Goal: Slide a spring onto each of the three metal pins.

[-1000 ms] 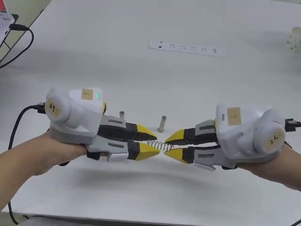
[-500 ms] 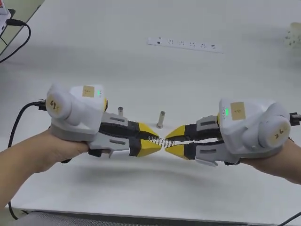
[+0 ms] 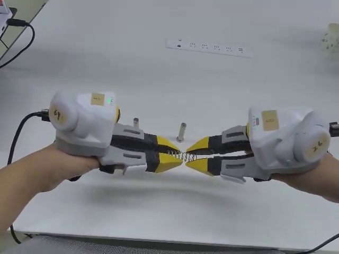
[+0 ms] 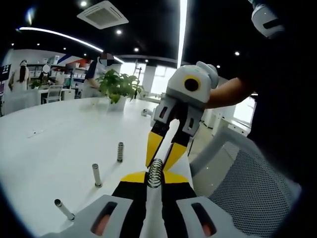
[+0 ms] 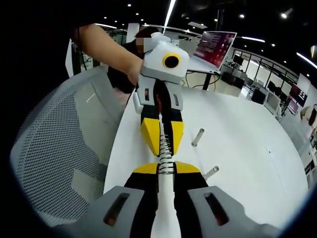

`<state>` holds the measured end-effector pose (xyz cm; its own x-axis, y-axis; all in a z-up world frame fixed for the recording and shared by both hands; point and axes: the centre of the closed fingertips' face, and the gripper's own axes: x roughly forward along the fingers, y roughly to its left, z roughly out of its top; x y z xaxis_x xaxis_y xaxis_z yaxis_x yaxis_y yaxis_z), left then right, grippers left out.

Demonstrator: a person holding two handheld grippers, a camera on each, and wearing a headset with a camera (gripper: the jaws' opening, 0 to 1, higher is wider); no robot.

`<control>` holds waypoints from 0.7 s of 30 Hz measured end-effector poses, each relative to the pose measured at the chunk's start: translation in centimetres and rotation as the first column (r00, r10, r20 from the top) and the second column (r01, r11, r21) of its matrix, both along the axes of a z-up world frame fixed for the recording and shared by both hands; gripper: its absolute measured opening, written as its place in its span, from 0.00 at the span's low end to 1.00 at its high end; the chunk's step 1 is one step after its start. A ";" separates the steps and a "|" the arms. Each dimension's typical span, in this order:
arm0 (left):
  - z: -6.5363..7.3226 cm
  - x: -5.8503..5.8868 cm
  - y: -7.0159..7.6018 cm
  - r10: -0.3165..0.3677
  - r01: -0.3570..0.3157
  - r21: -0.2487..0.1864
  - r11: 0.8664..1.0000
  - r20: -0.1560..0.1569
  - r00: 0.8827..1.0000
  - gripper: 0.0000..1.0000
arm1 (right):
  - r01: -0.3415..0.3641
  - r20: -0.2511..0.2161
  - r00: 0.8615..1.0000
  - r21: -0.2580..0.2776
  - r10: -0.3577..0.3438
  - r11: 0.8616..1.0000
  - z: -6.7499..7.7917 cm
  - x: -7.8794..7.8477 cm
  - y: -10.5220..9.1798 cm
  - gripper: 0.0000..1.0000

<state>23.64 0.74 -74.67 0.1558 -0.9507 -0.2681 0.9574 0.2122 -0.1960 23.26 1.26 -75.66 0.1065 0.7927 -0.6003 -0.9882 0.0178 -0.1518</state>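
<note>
A small metal spring [image 3: 184, 155] spans the gap between my two grippers, held just above the white table [image 3: 159, 84]. My left gripper [image 3: 179, 157] is shut on one end and my right gripper [image 3: 188, 157] on the other, their yellow tips nearly touching. In the left gripper view the spring [image 4: 155, 171] sits in the jaws and three upright pins stand to the left: the far pin [image 4: 120, 151] looks coiled, then a bare pin [image 4: 96, 175] and a near pin [image 4: 64, 209]. Two pins [image 3: 136, 123] [image 3: 181, 132] stand behind the grippers in the head view.
A white power strip [image 3: 209, 49] lies at the back of the table. A black cable [image 3: 21, 39] curls at the far left. The table's front edge runs just below my hands, with a mesh chair [image 5: 64, 148] beside it.
The two grippers have drawn closer together, and the spring between them has grown shorter. The pins have not moved.
</note>
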 end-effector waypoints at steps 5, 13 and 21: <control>0.0 -0.2 -0.1 -0.007 0.007 0.002 1.000 -0.009 1.000 0.02 | 0.007 -0.008 1.000 0.005 -0.007 1.000 -0.1 -0.1 0.0 0.09; 0.1 -0.4 -0.1 -0.013 0.013 0.002 1.000 -0.012 1.000 0.02 | 0.036 -0.050 0.998 0.003 -0.036 0.999 -0.4 -0.3 -0.4 0.10; 0.1 -0.5 -0.1 -0.010 0.010 -0.002 1.000 -0.018 1.000 0.02 | 0.055 -0.073 0.996 0.025 -0.054 0.998 -0.3 -0.2 -0.5 0.08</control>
<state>23.15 0.68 -74.53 0.1419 -0.9526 -0.2691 0.9556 0.2027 -0.2138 23.04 0.79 -76.00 0.1072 0.8030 -0.5862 -0.9940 0.0751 -0.0789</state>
